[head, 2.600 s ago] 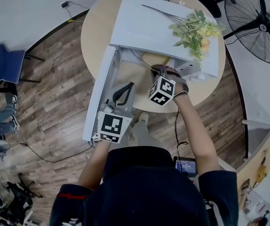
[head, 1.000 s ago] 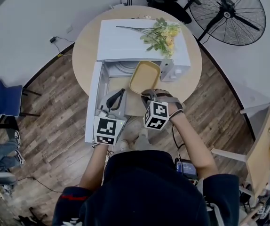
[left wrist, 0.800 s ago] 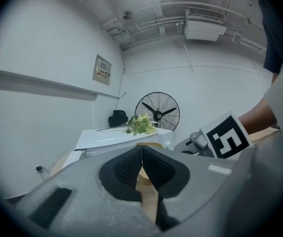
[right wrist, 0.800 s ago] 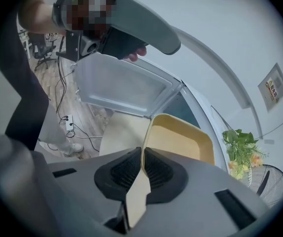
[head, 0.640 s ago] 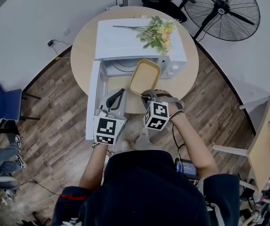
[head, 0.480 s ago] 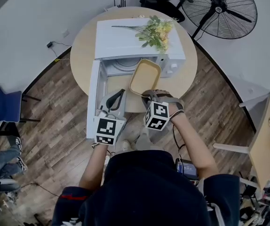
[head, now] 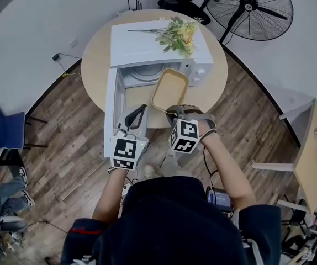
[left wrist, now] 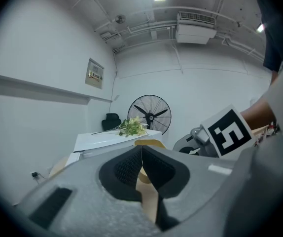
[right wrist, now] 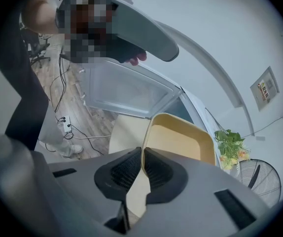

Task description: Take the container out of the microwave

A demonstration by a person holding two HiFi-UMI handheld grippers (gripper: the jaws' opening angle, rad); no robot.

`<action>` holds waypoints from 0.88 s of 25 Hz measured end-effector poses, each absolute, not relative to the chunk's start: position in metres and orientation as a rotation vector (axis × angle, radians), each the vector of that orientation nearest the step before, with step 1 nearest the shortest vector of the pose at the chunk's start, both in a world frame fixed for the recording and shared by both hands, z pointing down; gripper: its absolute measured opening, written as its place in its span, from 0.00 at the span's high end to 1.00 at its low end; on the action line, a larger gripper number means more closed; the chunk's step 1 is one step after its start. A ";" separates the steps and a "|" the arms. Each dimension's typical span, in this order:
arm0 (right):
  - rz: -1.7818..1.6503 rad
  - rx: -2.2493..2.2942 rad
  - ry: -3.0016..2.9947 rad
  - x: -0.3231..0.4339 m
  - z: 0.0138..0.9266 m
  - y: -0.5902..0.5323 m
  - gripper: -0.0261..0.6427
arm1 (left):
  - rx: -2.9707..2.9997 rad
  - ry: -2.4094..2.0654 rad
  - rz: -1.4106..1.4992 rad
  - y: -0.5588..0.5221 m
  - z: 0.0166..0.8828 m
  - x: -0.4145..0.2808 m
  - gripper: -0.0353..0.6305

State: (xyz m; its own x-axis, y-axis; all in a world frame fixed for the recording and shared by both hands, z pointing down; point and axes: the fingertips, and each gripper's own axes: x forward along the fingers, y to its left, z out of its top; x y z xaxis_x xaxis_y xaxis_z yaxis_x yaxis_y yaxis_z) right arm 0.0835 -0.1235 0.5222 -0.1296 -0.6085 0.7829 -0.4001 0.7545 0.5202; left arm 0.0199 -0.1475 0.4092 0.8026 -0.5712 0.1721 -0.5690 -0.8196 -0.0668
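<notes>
Task object: shallow tan rectangular plastic container (head: 170,89), outside the oven, hanging in the air just in front of the open cavity, over the near part of the table. Tilted, with its open side facing up and toward the person.
Right gripper (head: 173,111): pinching the container by its near rim. In the right gripper view the thin tan wall stands between the two black ribbed pads (right wrist: 126,171), which are clamped on it from both sides.
Left gripper (head: 142,107): pressed together, pads meeting at the tips, nothing held. It sits just left of the container, near the open door, and points roughly level toward the oven.
Oven: white box-shaped microwave (head: 153,40) at the centre of the table, its white door (head: 110,112) swung open to the left and reaching toward the near side.
On top of oven: bunch of green and yellow artificial flowers (head: 178,35), stems lying toward the left.
Support: round beige-topped table (head: 95,65) on wood-plank flooring.
Surroundings: black standing fan (head: 249,7) far right; blue chair (head: 1,131) at the left edge.
</notes>
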 end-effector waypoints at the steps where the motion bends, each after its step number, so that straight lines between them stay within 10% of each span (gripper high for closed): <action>1: -0.219 0.798 -1.751 0.082 0.521 -0.121 0.92 | -2.972 0.930 -0.287 -0.146 0.409 0.019 0.92; 22: -0.232 0.768 -1.726 0.075 0.514 -0.104 0.92 | -2.973 0.892 -0.275 -0.134 0.404 0.018 0.92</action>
State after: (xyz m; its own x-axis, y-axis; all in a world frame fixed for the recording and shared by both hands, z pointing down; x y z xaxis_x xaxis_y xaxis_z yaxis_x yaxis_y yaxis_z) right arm 0.0752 -0.1041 0.5141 -0.1105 -0.6007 0.7918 -0.3704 0.7642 0.5280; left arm 0.0182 -0.1342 0.4043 0.8204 -0.5486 0.1612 -0.5441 -0.8357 -0.0749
